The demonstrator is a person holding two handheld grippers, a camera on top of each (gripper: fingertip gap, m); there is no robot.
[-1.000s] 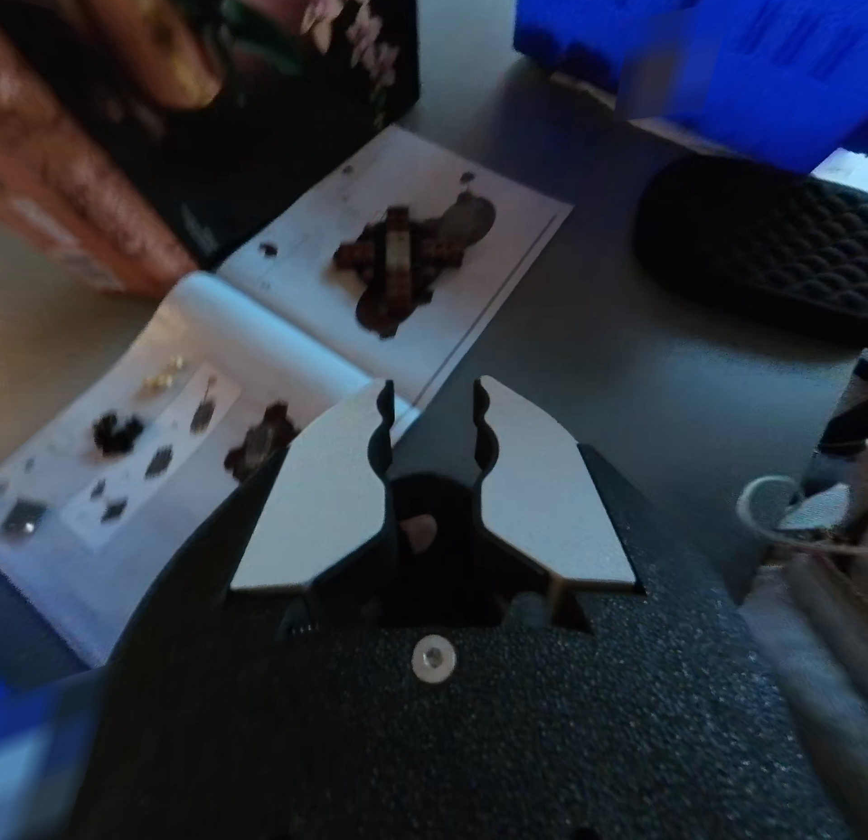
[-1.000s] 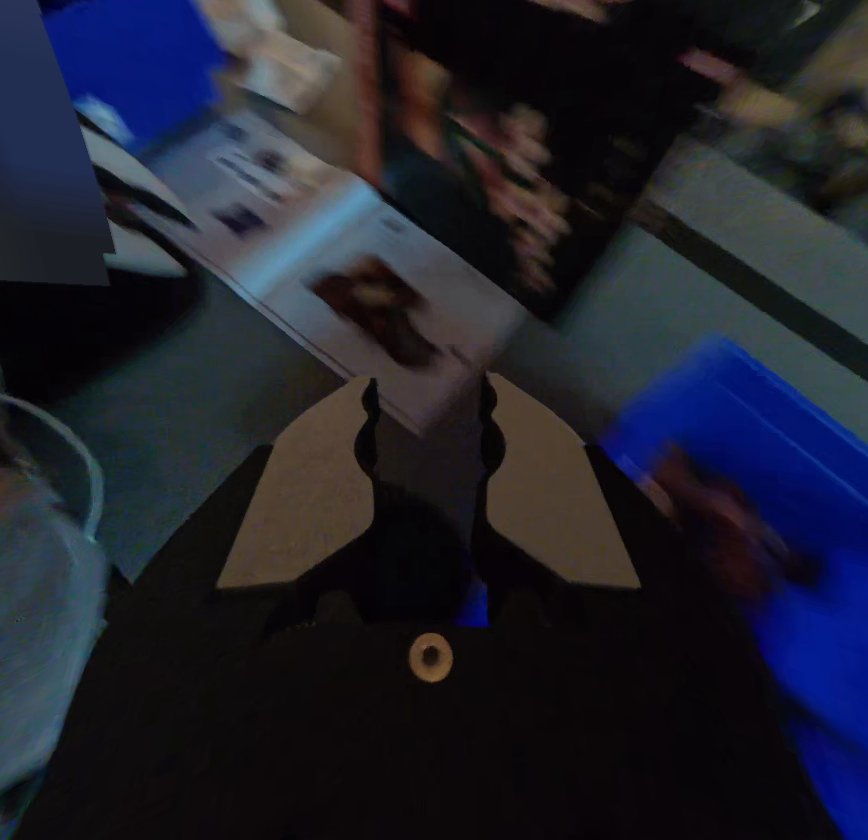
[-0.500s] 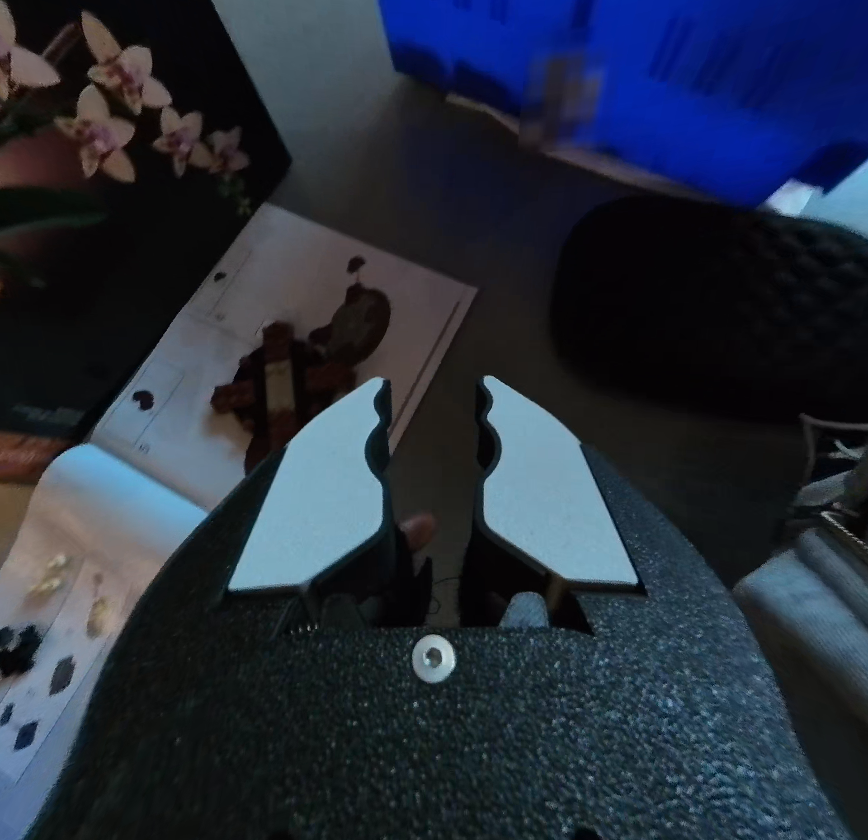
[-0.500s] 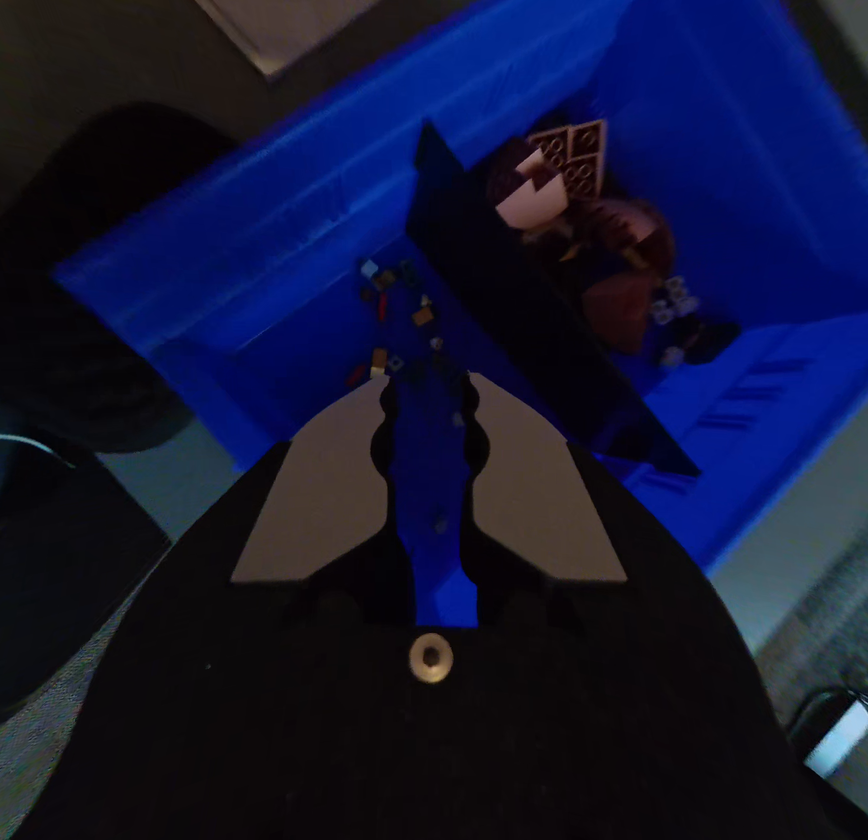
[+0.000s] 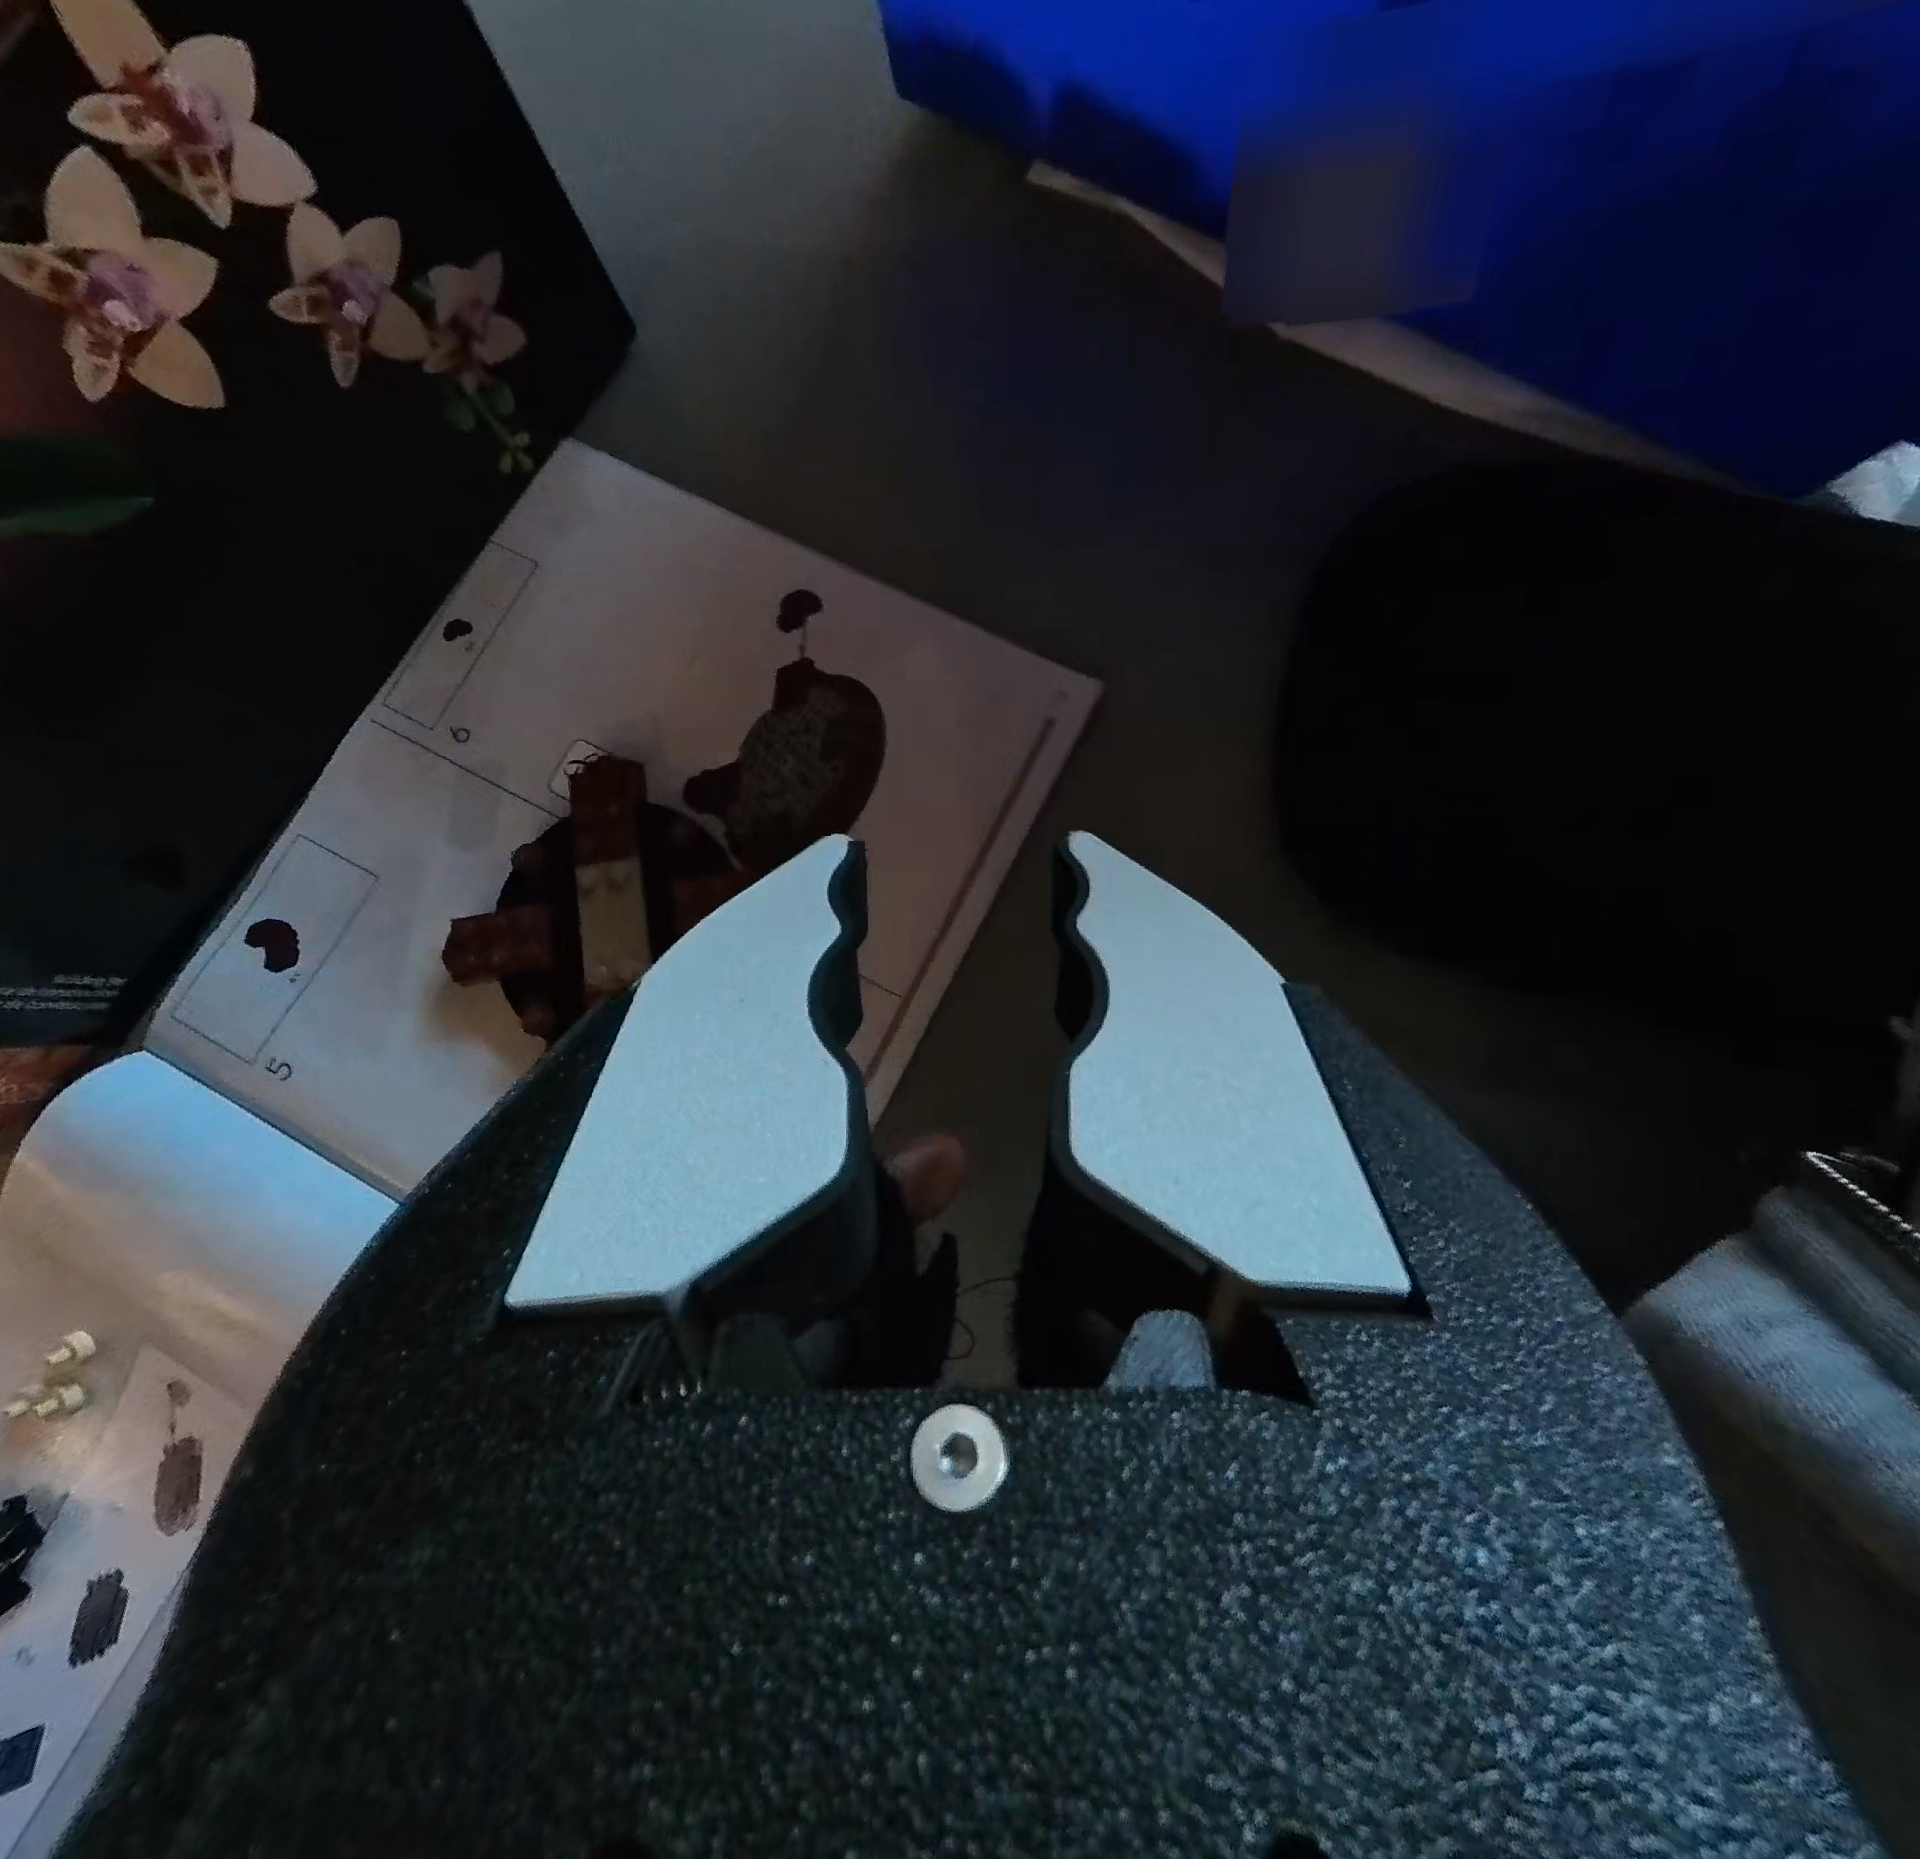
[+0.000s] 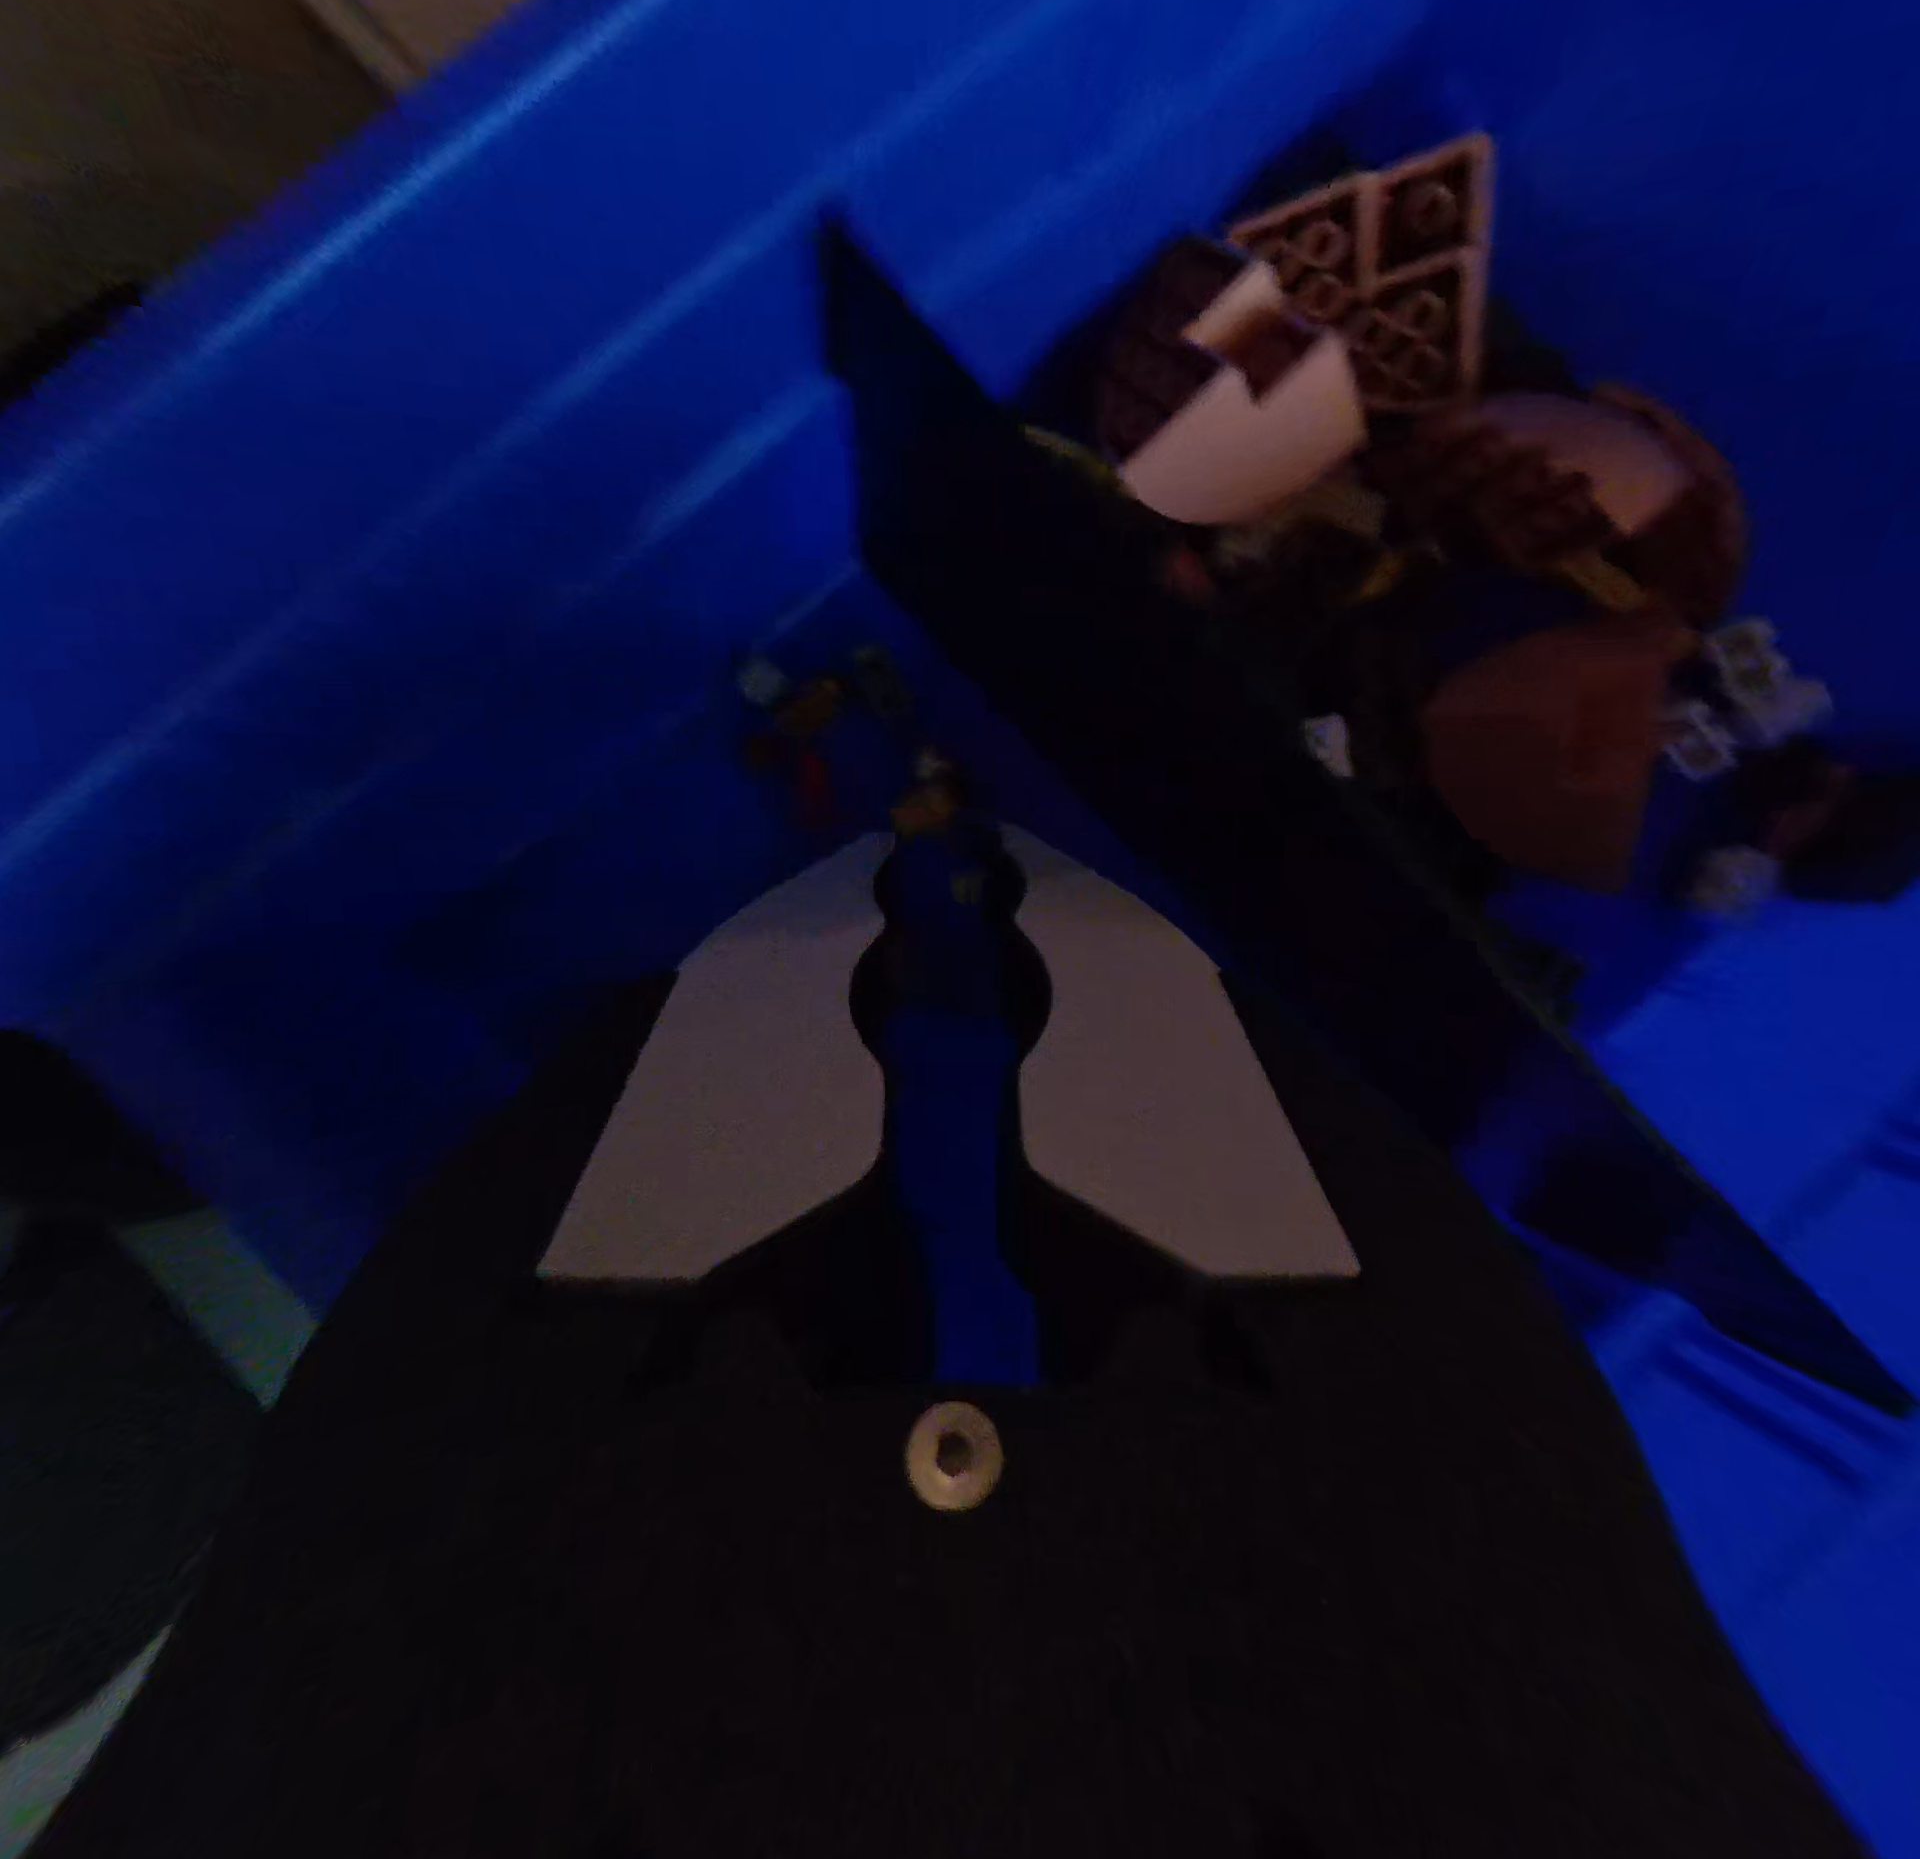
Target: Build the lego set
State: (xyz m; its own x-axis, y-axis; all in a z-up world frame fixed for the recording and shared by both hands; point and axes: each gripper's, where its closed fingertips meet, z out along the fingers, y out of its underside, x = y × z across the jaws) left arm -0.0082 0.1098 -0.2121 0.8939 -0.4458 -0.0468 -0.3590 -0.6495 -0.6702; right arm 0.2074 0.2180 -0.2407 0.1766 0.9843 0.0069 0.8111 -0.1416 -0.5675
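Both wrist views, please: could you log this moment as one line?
left tongs: open, bare, over booklet edge | right tongs: narrow gap, over small pieces in blue bin; grasp unclear

The left gripper (image 5: 956,936) hangs with jaws apart and bare over the open instruction booklet (image 5: 727,770); a brown brick assembly (image 5: 582,916) rests on the booklet; beyond the booklet, a blue bin (image 5: 1455,95).
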